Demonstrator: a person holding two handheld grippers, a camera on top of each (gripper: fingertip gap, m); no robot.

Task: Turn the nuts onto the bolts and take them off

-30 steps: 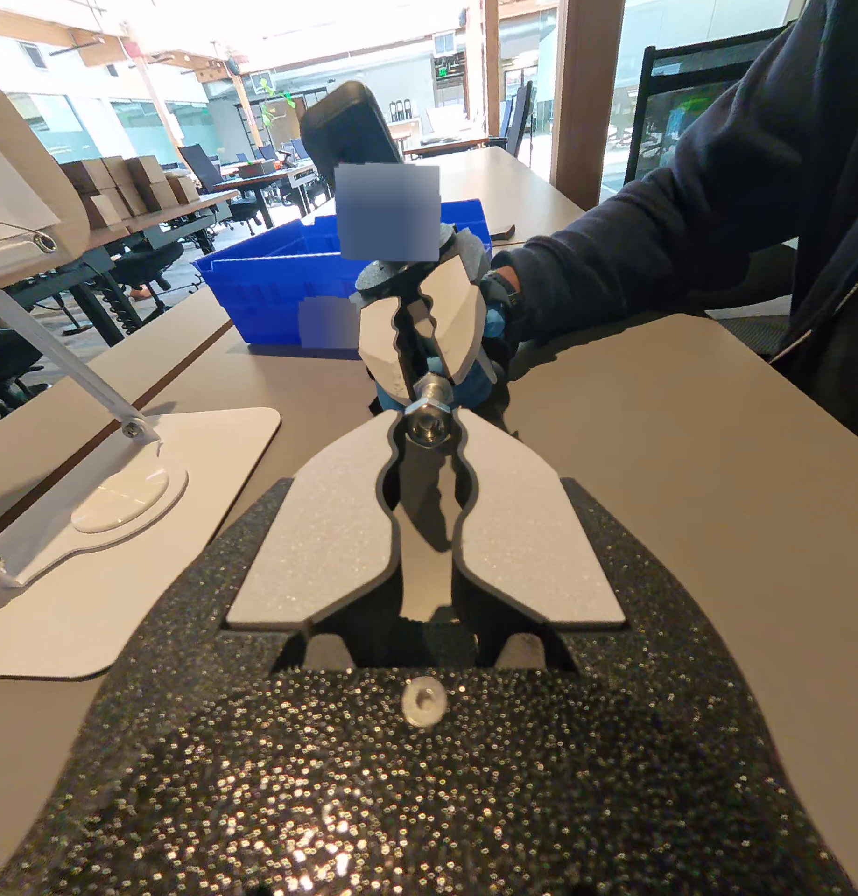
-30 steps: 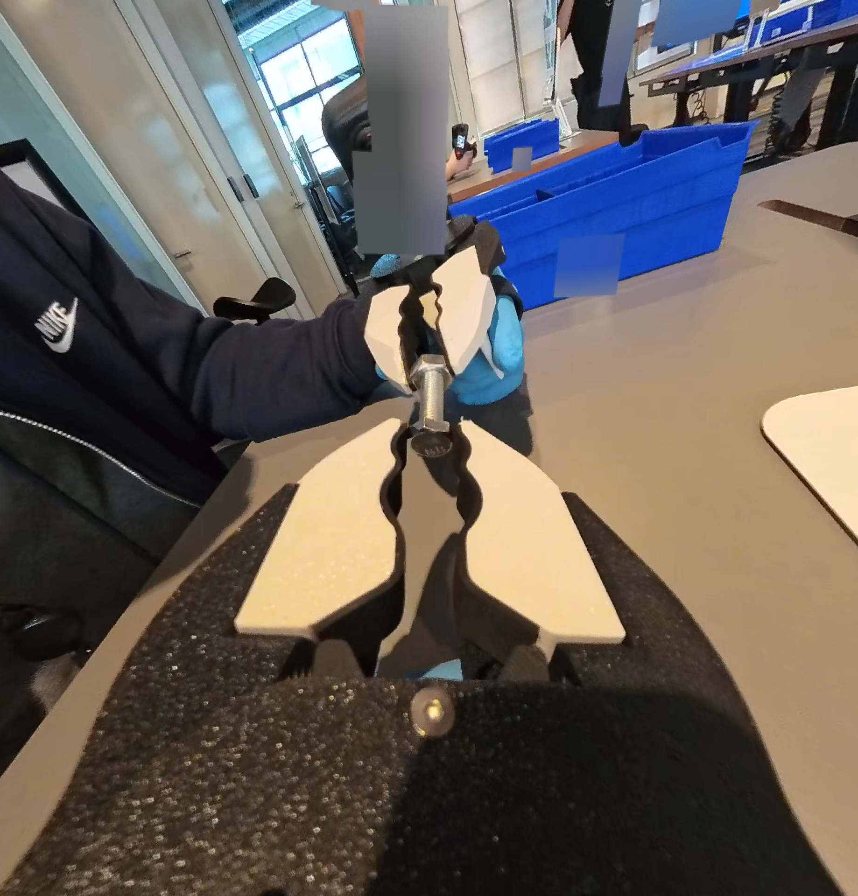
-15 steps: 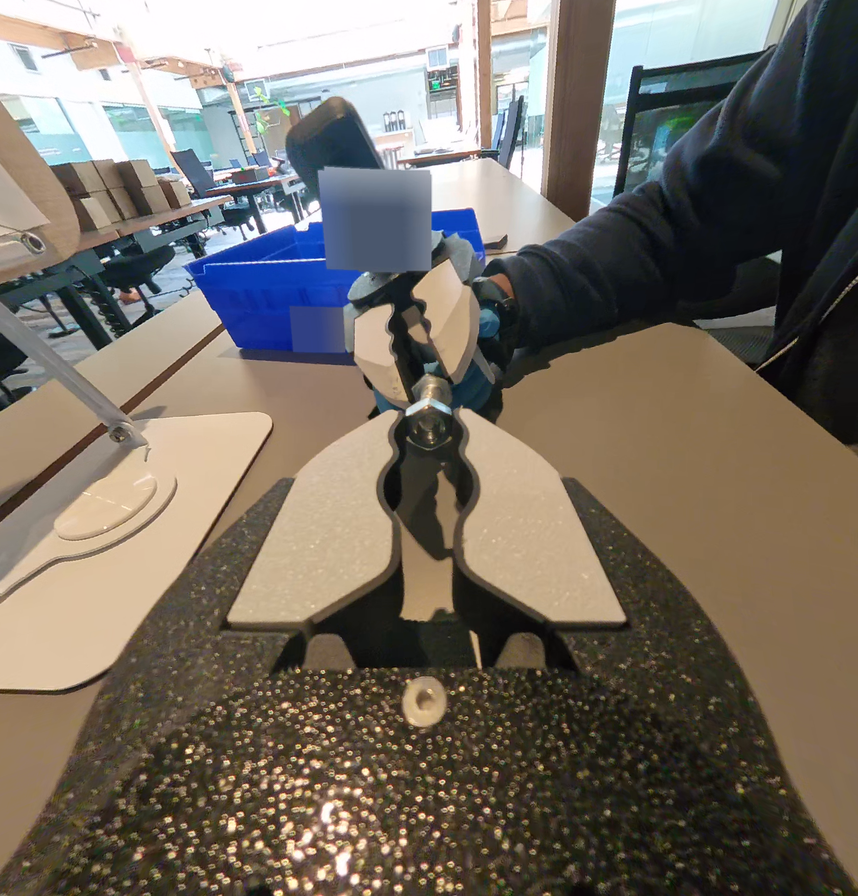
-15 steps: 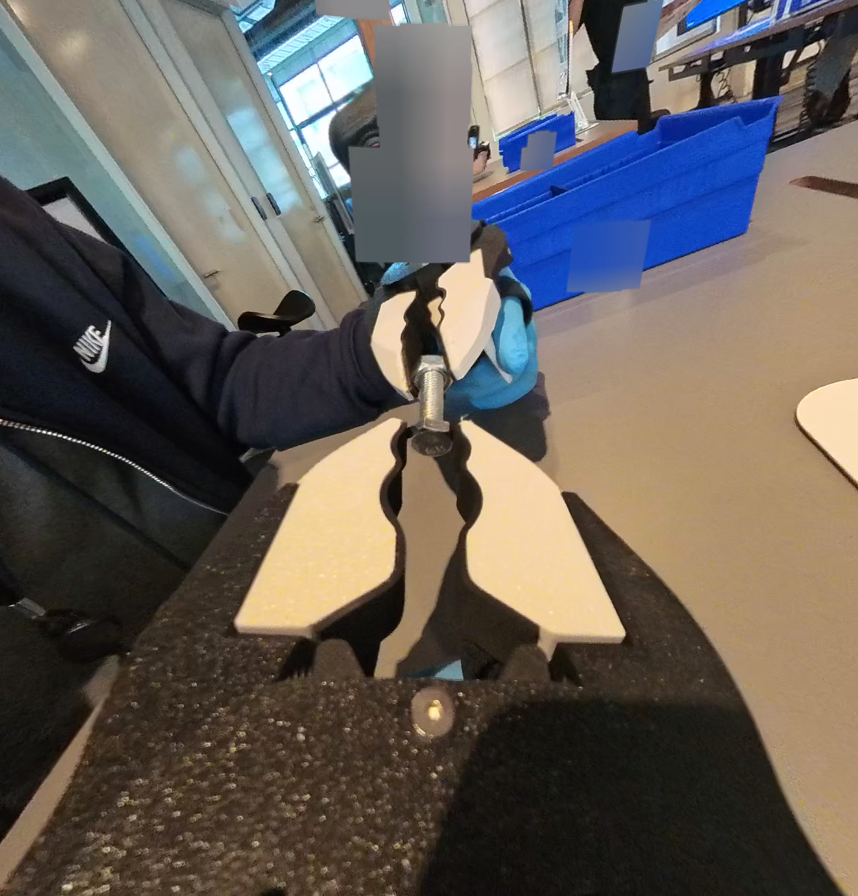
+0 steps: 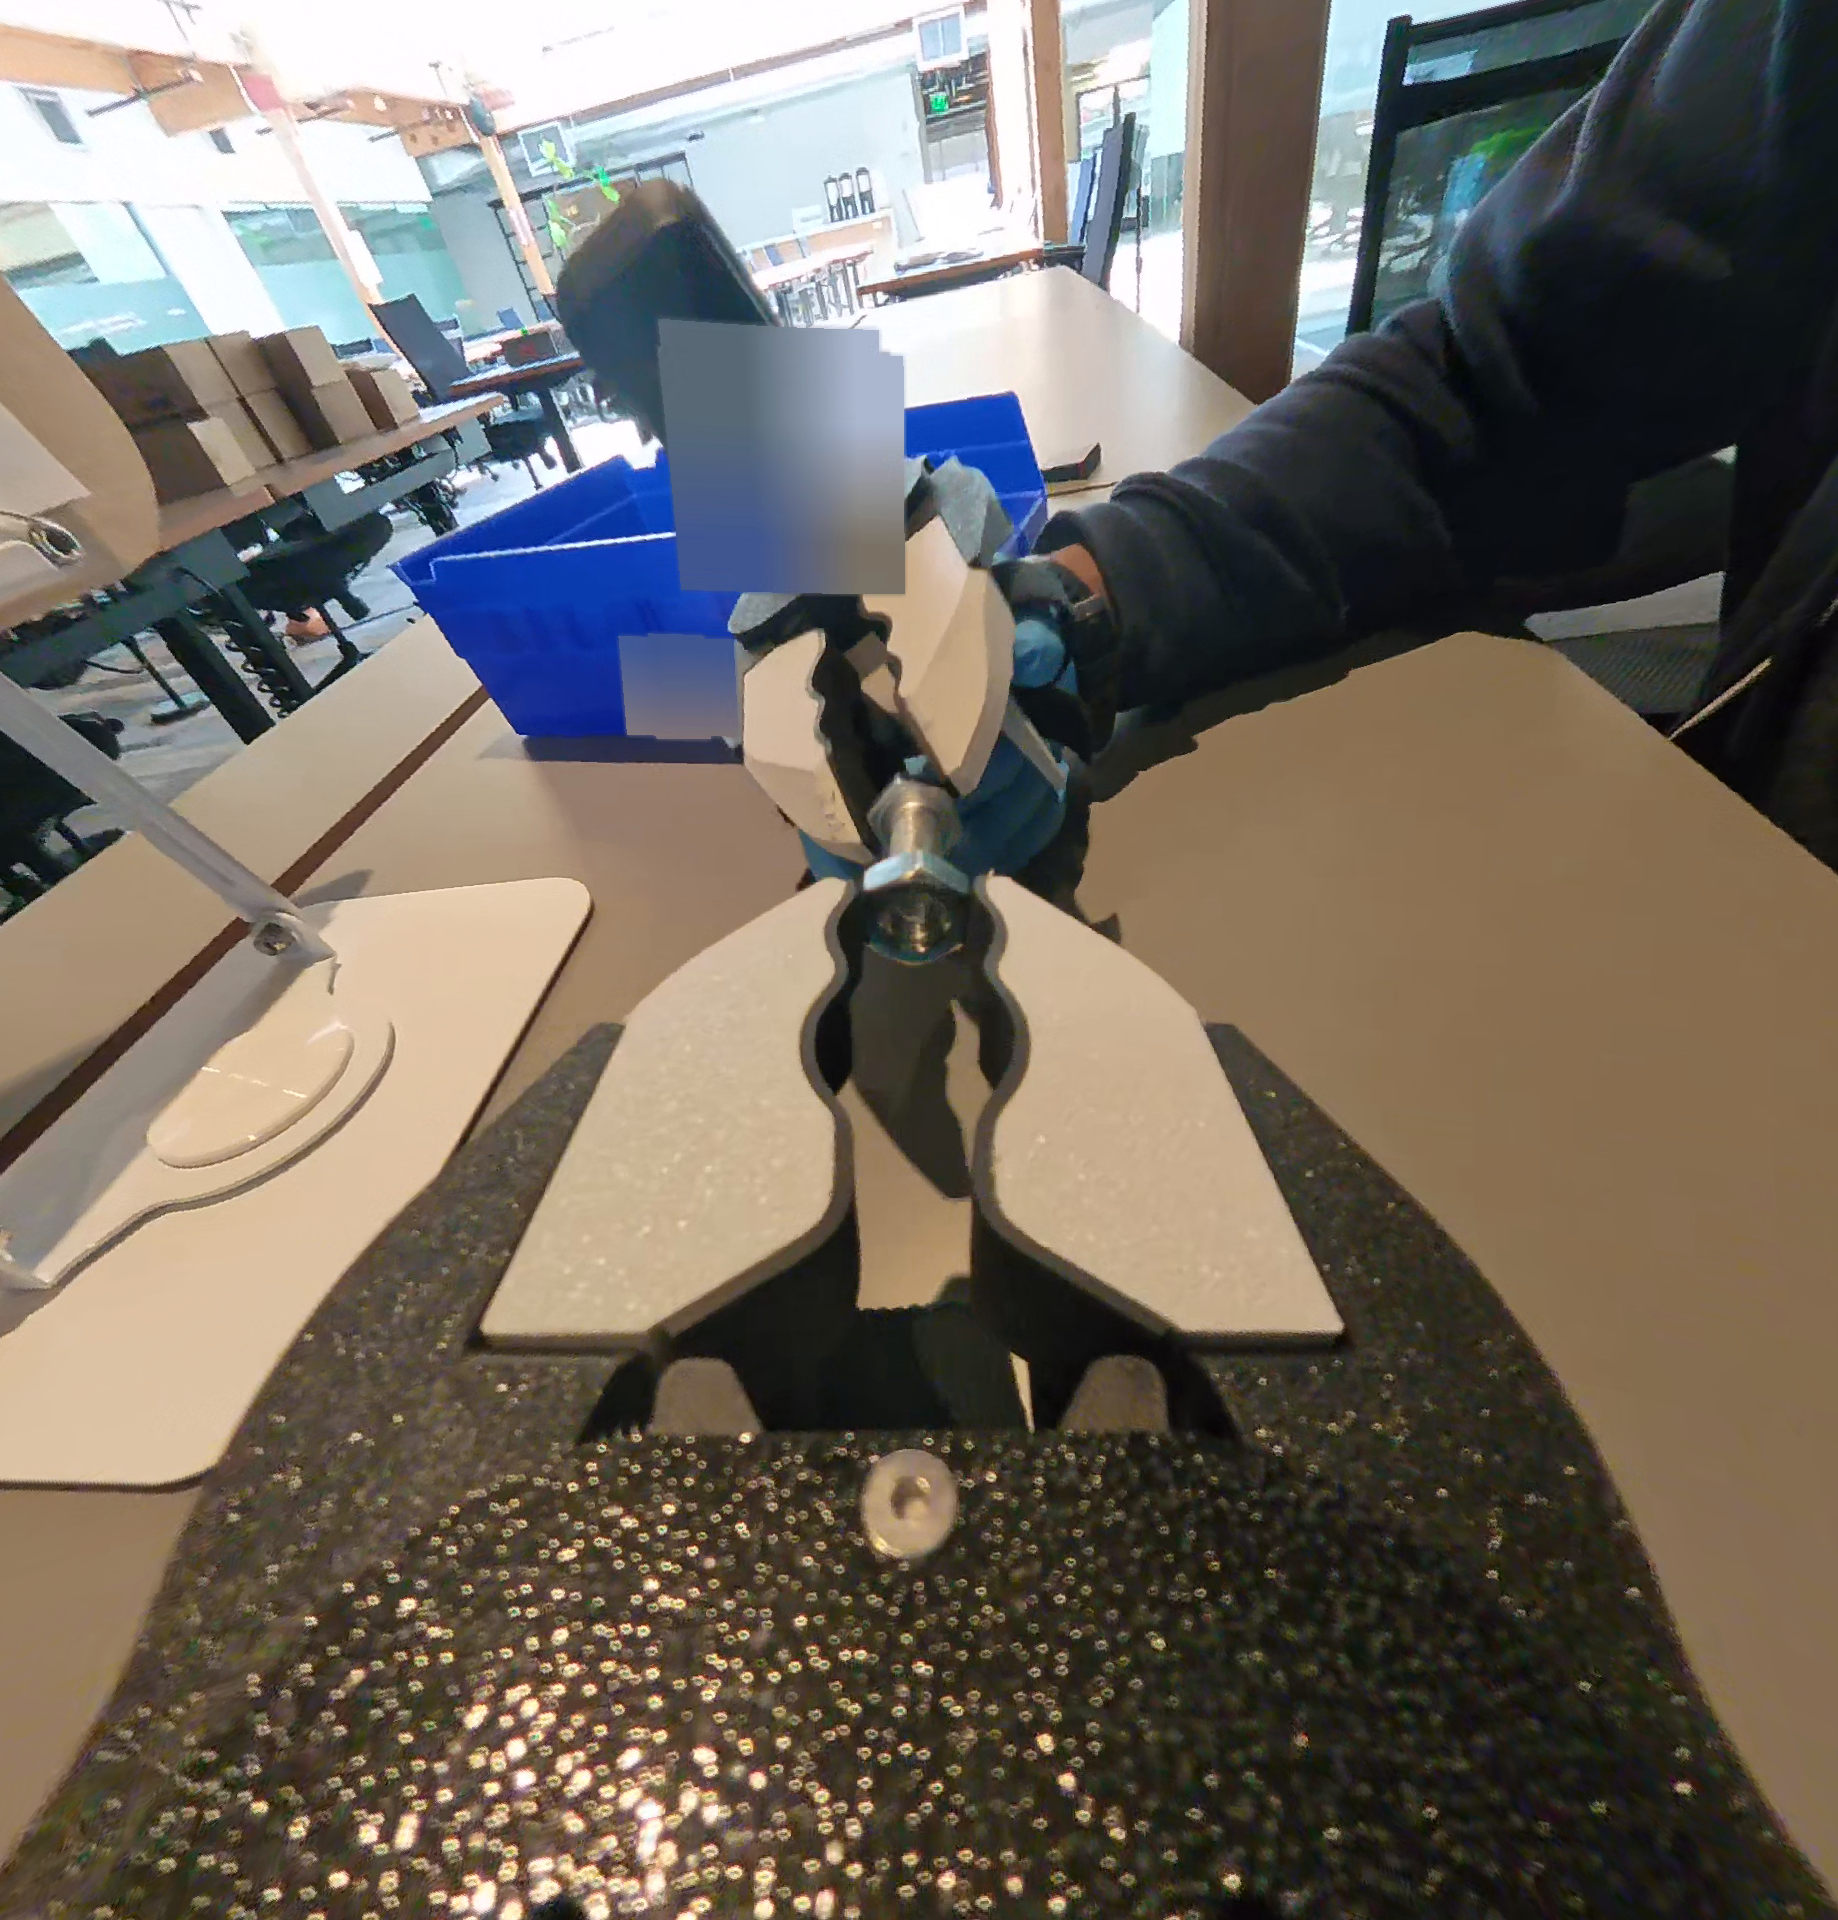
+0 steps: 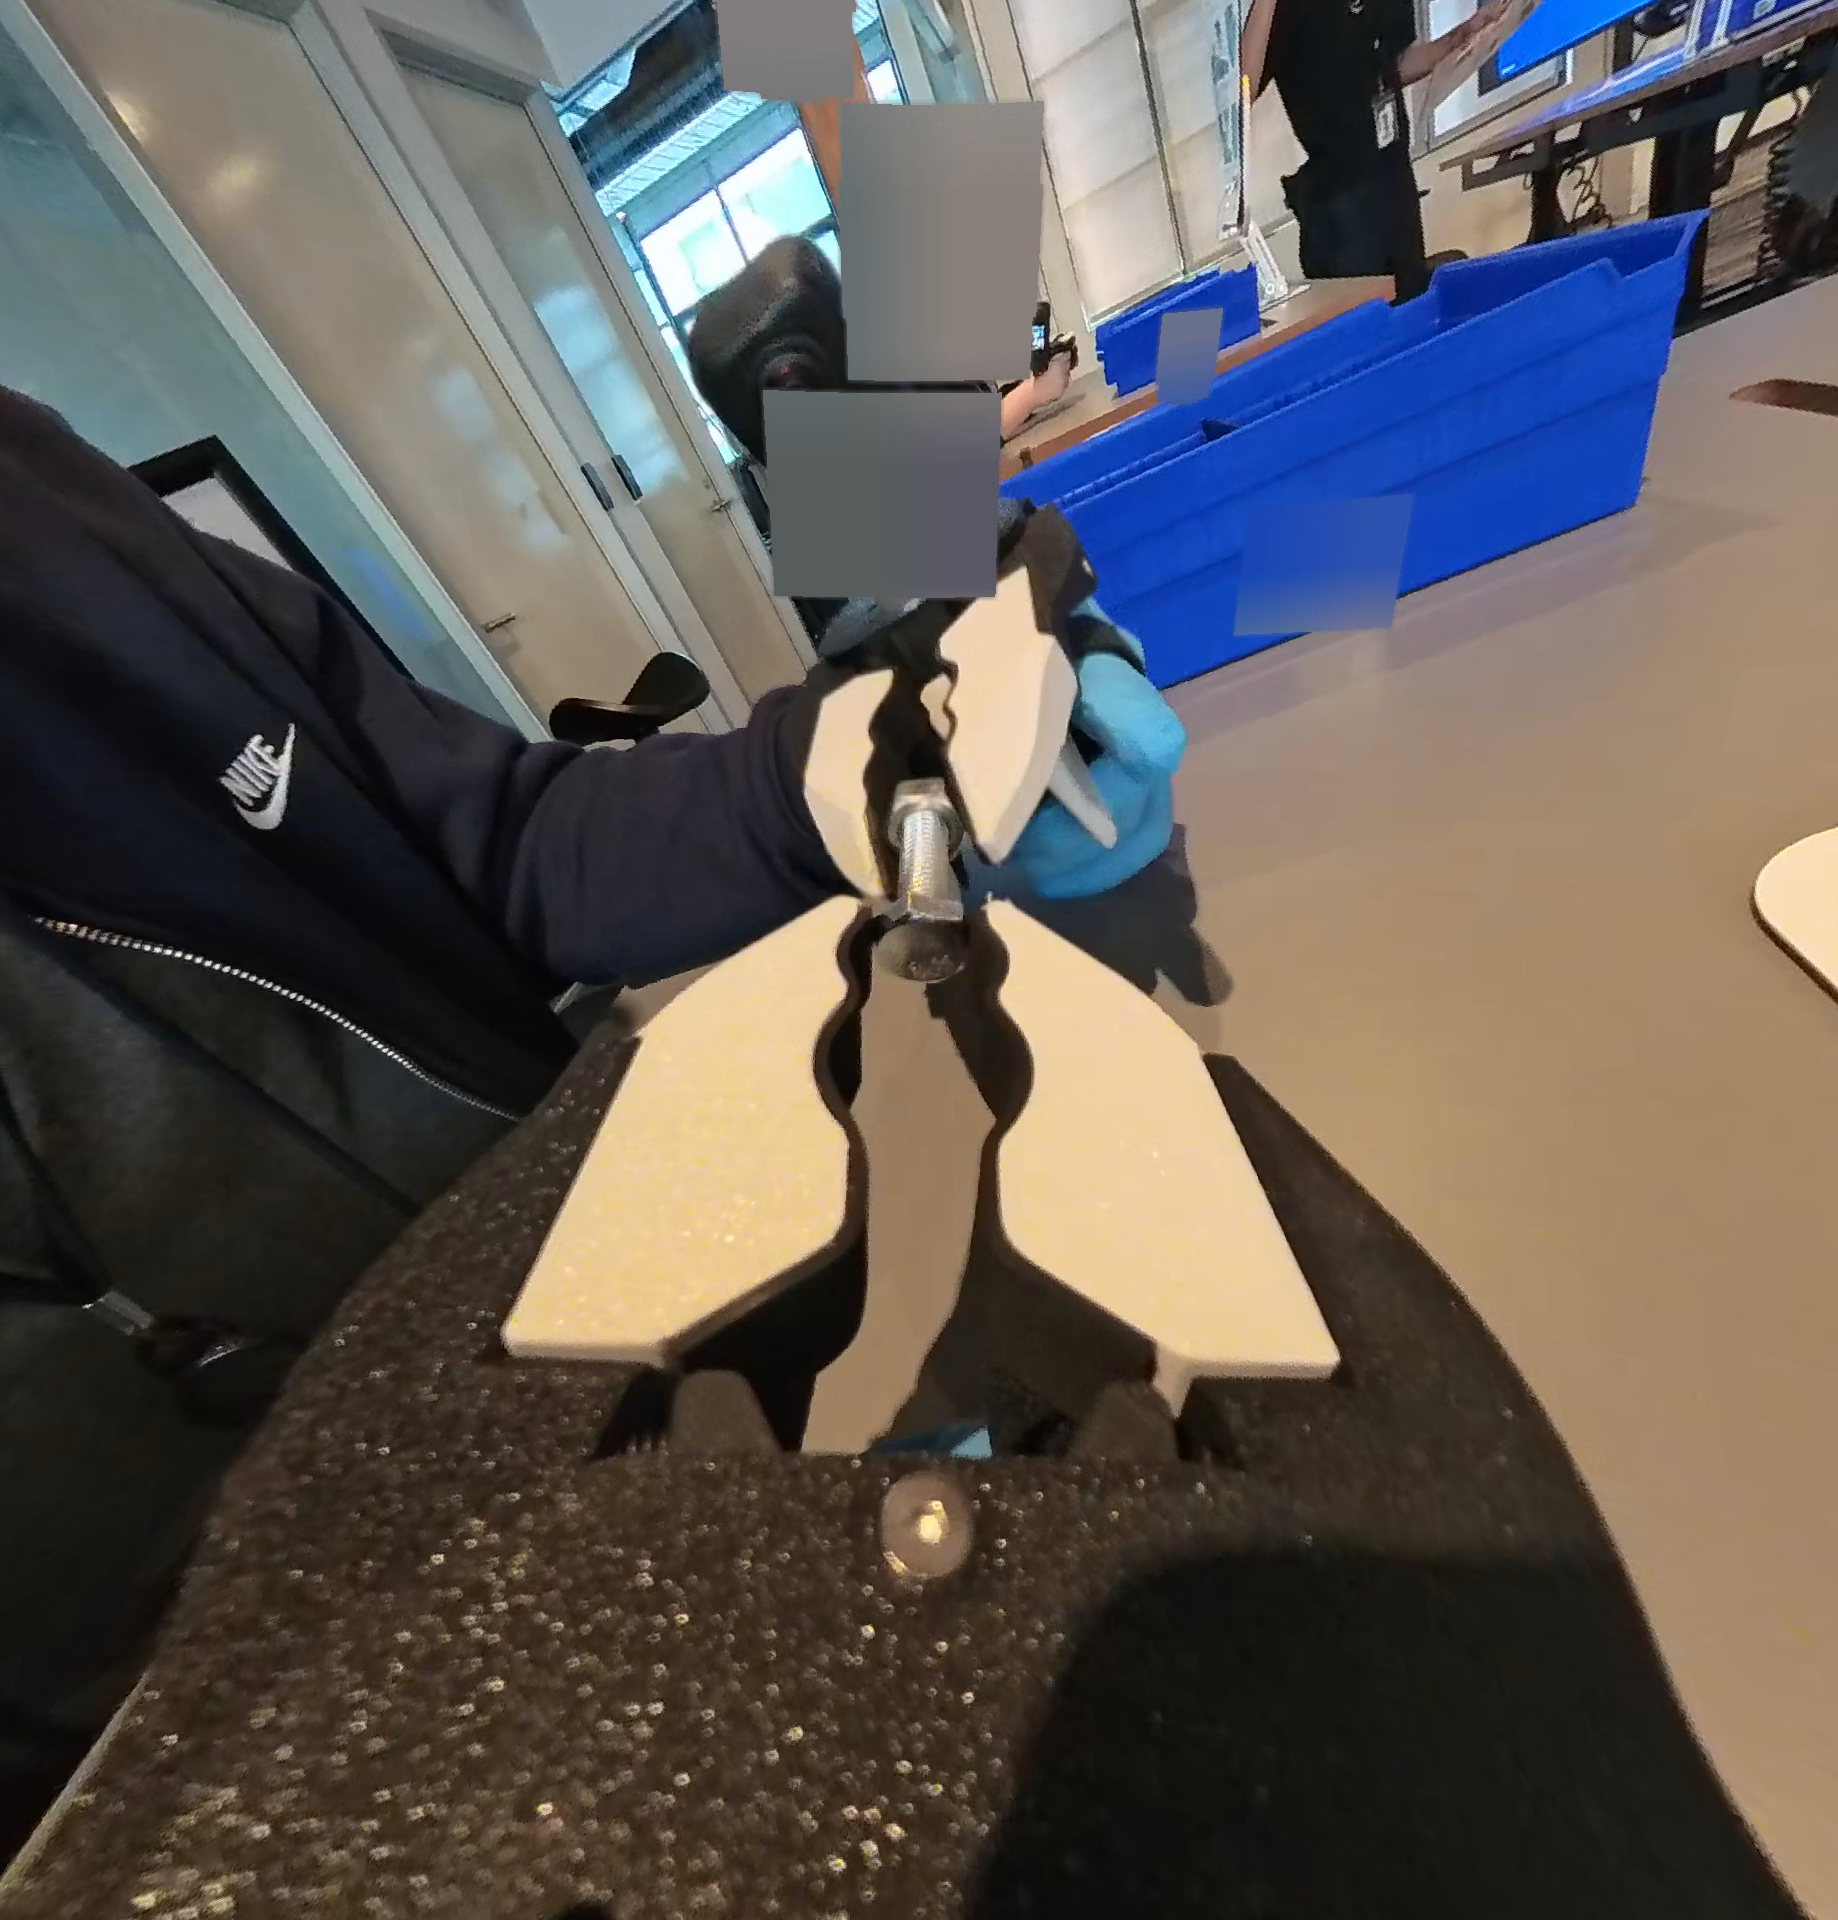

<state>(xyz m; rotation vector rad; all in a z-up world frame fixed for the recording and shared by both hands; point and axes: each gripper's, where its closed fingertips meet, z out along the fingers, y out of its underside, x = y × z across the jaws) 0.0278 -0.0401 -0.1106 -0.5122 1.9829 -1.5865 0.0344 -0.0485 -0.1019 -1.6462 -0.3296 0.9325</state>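
Observation:
A steel bolt (image 6: 920, 847) spans the gap between my two grippers above the grey table. My left gripper (image 5: 910, 920) is shut on the hex nut (image 5: 910, 888), which is threaded on the bolt's end. My right gripper (image 6: 922, 930) is shut on the bolt's head (image 6: 925, 940). In the left wrist view the right gripper (image 5: 873, 727) faces me, tilted, with the threaded shank (image 5: 920, 821) showing between the tips. In the right wrist view the left gripper (image 6: 910, 800) holds the nut (image 6: 920, 802) at the far end. Blue-gloved hands hold both grippers.
A blue plastic bin (image 5: 541, 613) stands on the table behind the grippers and also shows in the right wrist view (image 6: 1466, 447). A white stand base (image 5: 271, 1091) with a slanted arm lies at the left. A dark-sleeved arm (image 5: 1362, 499) reaches in from the right. Both grippers' tips are close together, under 4 cm apart.
Both grippers stay shut on the nut and the bolt head. The opposite gripper has tilted in each view, and more of the threaded shank shows between the tips.

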